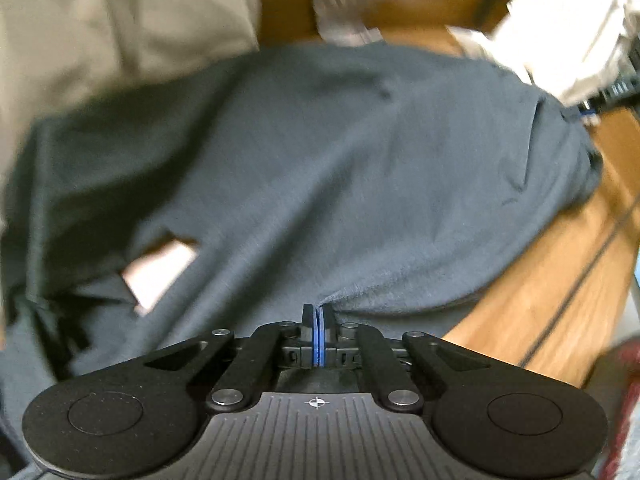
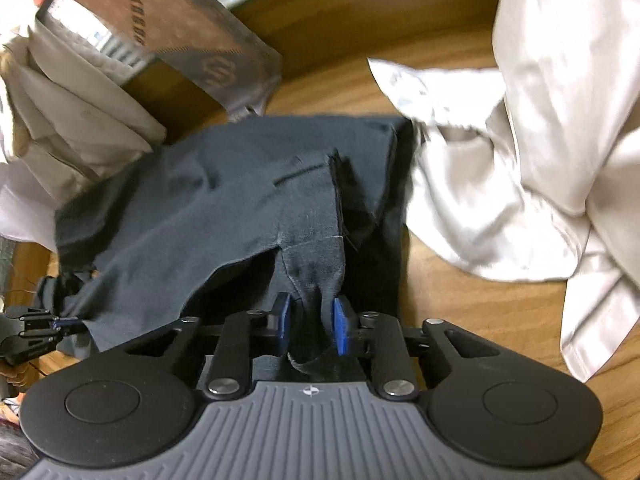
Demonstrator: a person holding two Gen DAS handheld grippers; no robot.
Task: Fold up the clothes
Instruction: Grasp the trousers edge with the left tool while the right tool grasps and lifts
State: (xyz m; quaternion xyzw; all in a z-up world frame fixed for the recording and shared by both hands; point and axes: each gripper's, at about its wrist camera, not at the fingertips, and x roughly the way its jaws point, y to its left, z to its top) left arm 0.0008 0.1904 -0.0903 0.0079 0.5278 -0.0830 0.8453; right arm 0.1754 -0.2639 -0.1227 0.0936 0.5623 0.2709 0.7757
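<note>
Left wrist view: the left tongs (image 1: 319,312) are pressed together, blue pads nearly touching, pinching the near edge of the dark shirt (image 1: 320,168) at 6 o'clock. The shirt spreads wide over the wooden desk (image 1: 532,300), reaching from 9 o'clock to about 3 o'clock, mostly smooth with a few creases. A pale patch (image 1: 160,276) shows through a gap in the cloth at 8 o'clock; what it is I cannot tell. Beige cloth (image 1: 100,32) lies at 11 o'clock and a white garment (image 1: 560,40) at 1 o'clock, both unfolded.

Right wrist view: the right tongs (image 2: 310,322) stand partly open, with a bunched strip of the dark shirt (image 2: 224,200) running between the pads; whether they truly grip it I cannot tell, as gaps show on both sides. The shirt sits in the middle of the frame, one layer doubled over another with an uneven edge. The left tongs (image 2: 60,323) appear at 8 o'clock, holding a corner. A white garment (image 2: 520,168) is heaped at 2 o'clock, more pale cloth (image 2: 80,120) at 10 o'clock, and a cardboard box (image 2: 168,28) at 11 o'clock.

I judge the task early: one shirt is mid-fold, not yet a neat packet, and the other garments look untouched.
</note>
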